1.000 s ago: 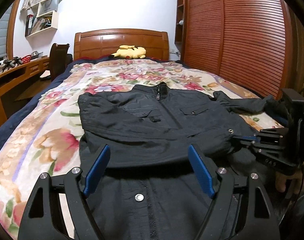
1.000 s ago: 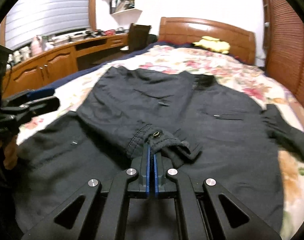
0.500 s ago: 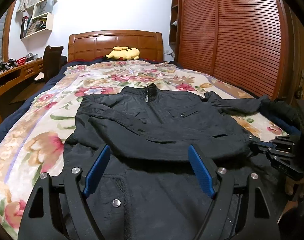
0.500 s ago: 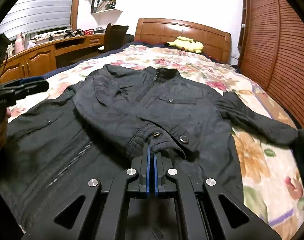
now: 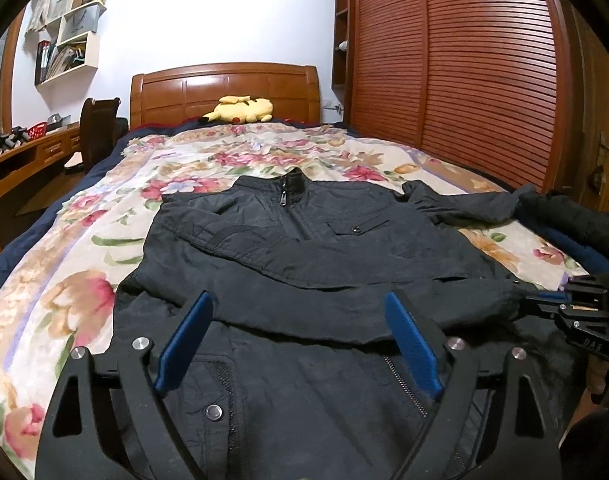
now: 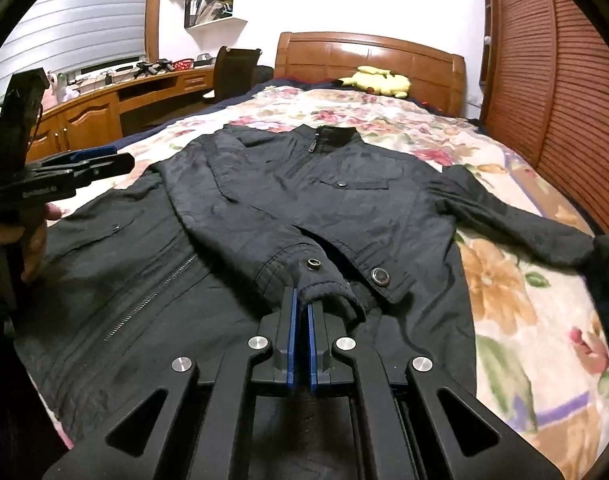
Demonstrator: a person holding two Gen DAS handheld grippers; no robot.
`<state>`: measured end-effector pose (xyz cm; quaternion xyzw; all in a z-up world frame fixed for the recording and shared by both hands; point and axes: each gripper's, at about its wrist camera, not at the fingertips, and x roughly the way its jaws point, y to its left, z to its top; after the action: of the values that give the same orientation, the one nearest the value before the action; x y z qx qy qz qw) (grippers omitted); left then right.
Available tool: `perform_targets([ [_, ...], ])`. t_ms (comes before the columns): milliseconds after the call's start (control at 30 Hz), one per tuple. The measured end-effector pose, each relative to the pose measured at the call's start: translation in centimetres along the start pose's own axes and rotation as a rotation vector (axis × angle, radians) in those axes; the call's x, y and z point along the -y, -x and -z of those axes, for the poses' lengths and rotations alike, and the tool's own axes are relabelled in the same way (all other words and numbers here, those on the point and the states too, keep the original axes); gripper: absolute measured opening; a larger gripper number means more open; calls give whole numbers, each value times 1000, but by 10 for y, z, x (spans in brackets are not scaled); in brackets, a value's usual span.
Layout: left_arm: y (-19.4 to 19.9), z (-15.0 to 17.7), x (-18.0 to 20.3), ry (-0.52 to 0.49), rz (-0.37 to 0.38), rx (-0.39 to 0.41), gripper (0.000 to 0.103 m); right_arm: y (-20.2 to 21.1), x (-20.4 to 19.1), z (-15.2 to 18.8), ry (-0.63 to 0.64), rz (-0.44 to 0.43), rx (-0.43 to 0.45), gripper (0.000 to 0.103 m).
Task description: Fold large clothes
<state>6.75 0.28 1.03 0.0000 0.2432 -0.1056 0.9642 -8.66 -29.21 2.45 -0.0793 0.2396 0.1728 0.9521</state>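
A black zip jacket (image 5: 344, 240) (image 6: 344, 200) lies face up on the floral bedspread (image 5: 64, 280), collar towards the headboard. One sleeve is folded across its chest. My right gripper (image 6: 300, 300) (image 5: 544, 300) holds that sleeve's cuff (image 6: 324, 284) at its fingertips, low over the jacket's right side; its jaws are opening, a narrow gap shows, and the cuff's edge is still between the pads. My left gripper (image 5: 298, 300) (image 6: 84, 164) hovers over the jacket's lower front, its jaws opening wide and gripping nothing. The other sleeve (image 6: 524, 220) lies spread out to the right.
A yellow plush toy (image 5: 240, 110) rests by the wooden headboard (image 5: 224, 88). A slatted wardrobe (image 5: 464, 80) runs along the right of the bed. A desk (image 6: 104, 108) and chair (image 6: 232, 68) stand at the left. Dark folded clothes (image 5: 576, 232) lie at the bed's right edge.
The right gripper carried the cuff farther right across the jacket, laying the sleeve flatter, and its pads have parted slightly. The left gripper's jaws stand a little wider.
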Motion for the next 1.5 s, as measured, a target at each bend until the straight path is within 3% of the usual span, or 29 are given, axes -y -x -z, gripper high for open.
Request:
perform_targets([
  [33, 0, 0, 1, -3, 2, -1, 89, 1, 2, -2, -4, 0, 10, 15],
  [100, 0, 0, 4, -10, 5, -5, 89, 5, 9, -3, -15, 13, 32, 44],
  [167, -1, 0, 6, -16, 7, -9, 89, 7, 14, -4, -34, 25, 48, 58],
  [400, -6, 2, 14, -20, 33, -24, 89, 4, 11, -1, -23, 20, 74, 58],
  [500, -6, 2, 16, -17, 43, -26, 89, -18, 8, 1, -9, 5, 21, 31],
  [567, -5, 2, 17, -23, 41, -24, 89, -35, 7, 4, 3, -2, -20, 24],
  [733, -3, 3, 17, -22, 23, -19, 89, -76, 8, 20, -6, -38, -147, 24],
  [967, -4, 4, 22, -33, 26, -22, 89, -73, 15, 24, -41, -32, -123, 24],
  [1033, -2, 4, 23, -39, 27, -10, 81, -67, 10, 21, -45, -28, -115, 24],
  [1100, -2, 3, 26, -54, 31, -18, 37, -65, 9, 21, -49, -21, -107, 24],
  [1133, -3, 3, 26, -56, 31, -25, 26, -59, 6, 20, -50, -17, -103, 24],
  [1167, -3, 3, 27, -55, 35, -26, 17, -57, 5, 21, -53, -14, -99, 24],
  [1233, -3, 3, 29, -61, 33, -21, 18, -55, 6, 20, -60, -4, -91, 24],
  [1267, -2, 1, 31, -73, 14, -16, 24, -52, 8, 19, -66, 9, -87, 24],
  [1300, -1, 1, 32, -77, 1, -12, 54, -49, 10, 18, -75, 25, -78, 31],
  [1333, 1, 0, 32, -75, 7, -1, 73, -45, 13, 16, -87, 42, -64, 37],
  [1367, 3, 1, 32, -69, 23, 9, 103, -41, 17, 14, -99, 60, -47, 50],
  [1400, 4, 1, 31, -56, 35, 19, 103, -37, 20, 12, -110, 74, -33, 60],
  [1500, -2, 2, 32, -53, 40, -10, 103, -27, 38, 4, -139, 125, -1, 69],
])
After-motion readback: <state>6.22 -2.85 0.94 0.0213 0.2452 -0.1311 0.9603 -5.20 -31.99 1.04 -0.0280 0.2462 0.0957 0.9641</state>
